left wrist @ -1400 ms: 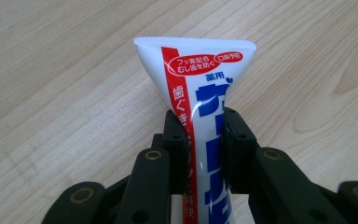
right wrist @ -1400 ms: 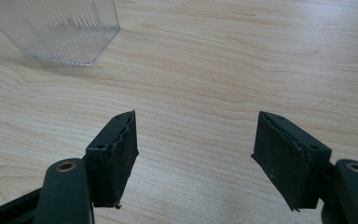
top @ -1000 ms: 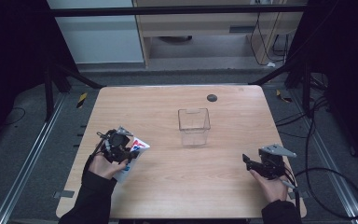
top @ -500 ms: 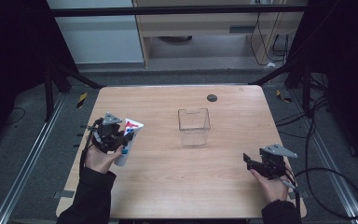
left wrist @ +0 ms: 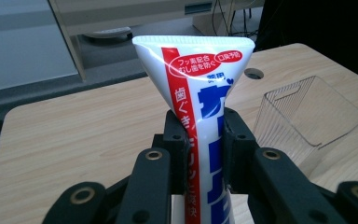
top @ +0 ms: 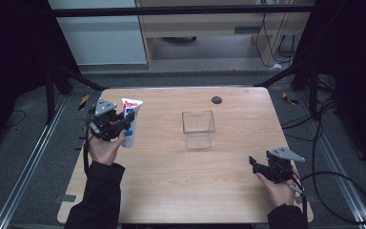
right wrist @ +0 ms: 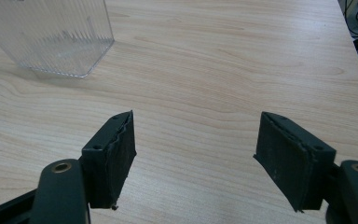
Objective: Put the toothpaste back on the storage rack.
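Toothpaste tube [top: 129, 121] upright at left of frame, pinched by left gripper [top: 119, 125] above the bench [top: 171, 181], clear ribbed bin [top: 198, 129] at centre, right gripper [top: 257, 167] at lower right, jaws spread, just been opening, nothing between them.

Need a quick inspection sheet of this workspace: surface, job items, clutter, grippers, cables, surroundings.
Surface: wooden table, with a dark round hole near the far edge.
Job's things: toothpaste tube, upright, crimped end up; clear plastic container mid-table, empty.
Clutter: nothing seen.
Grippers: left gripper shut on the tube, raised above the table; right gripper open, its jaws have just been opening, nothing between them.
Cables: black cable loops off the table's right side.
Surroundings: cabinet behind, grey floor.
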Demonstrator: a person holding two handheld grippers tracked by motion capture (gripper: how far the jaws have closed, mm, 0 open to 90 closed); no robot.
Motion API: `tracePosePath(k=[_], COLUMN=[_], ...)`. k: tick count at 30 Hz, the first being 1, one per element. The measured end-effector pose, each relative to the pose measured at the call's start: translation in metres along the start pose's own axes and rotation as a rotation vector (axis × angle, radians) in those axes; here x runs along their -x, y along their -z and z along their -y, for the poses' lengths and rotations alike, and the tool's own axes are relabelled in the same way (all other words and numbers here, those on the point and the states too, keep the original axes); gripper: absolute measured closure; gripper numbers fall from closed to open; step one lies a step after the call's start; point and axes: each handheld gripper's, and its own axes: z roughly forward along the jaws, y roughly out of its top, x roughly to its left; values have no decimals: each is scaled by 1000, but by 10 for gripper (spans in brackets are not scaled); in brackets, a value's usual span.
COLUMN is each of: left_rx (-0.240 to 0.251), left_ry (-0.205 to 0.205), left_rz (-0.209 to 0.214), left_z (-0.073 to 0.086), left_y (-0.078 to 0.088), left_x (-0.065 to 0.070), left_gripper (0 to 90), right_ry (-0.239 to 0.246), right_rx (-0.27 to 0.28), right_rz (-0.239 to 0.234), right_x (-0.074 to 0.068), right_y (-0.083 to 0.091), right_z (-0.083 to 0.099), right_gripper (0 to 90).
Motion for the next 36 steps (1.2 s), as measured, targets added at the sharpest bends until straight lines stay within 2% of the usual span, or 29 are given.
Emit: tracePosePath(k=[11,12,13,14,23,29,36], left_rx=[130,130,166,180,281,323,337], left_ry=[23,23,35,41,41,71,66], left_rz=[-5,-5,-3,-3,-5,15,47], left_z=[-12,-12,-17,-19,-37,-46,-45], left_y=[-23,-23,-26,-27,-40,-47,-62], left_x=[24,24,28,30,52,63,79], left_gripper=[744,744,744,744,743,743,742], right_ry=[10,12,10,9,15,16,6], right_rx=[-3,-3,-3,-4,-2,-2,-6], right_rz=[-1,0,-1,-2,-6,-10,-13], right_x=[-1,-1,-1,-1,-3,-3,-4], right_y=[-1,-1,-1,-1,-1,-2,-2], right_z=[0,0,0,0,1,0,0], right_gripper=[278,279,278,278,276,274,273])
